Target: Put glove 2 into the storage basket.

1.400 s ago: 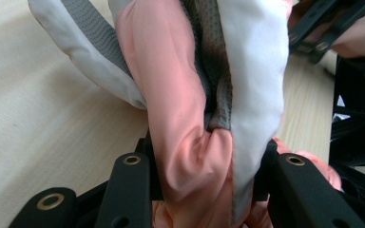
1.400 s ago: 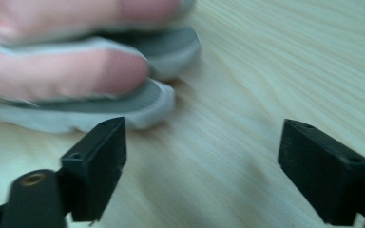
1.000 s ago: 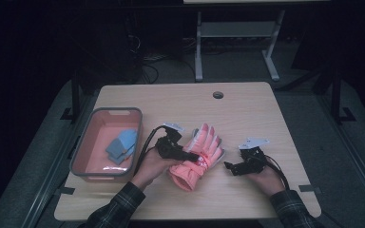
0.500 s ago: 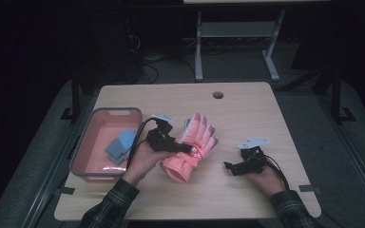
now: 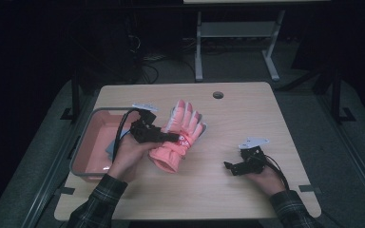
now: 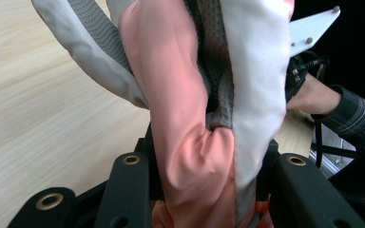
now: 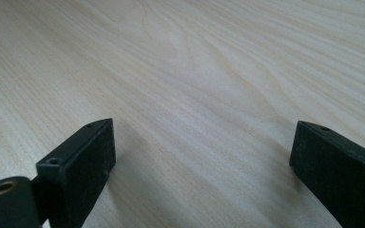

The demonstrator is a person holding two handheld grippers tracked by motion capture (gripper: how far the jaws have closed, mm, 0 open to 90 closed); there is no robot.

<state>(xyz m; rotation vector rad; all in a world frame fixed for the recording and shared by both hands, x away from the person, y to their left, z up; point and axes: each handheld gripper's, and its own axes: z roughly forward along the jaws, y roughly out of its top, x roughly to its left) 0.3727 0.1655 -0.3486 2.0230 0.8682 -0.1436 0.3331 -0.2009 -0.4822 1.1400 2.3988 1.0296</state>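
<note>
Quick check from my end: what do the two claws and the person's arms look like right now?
Both claws, left claw and right claw, are black with two blocky jaws, brass-ringed holes at the bases, and a grey three-cornered plate on top. A black cable trails from the left one. The sleeves are dark plaid.

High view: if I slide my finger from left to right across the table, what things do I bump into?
Pink tray → left gripper → pink glove → round hole in the table → right gripper.
</note>
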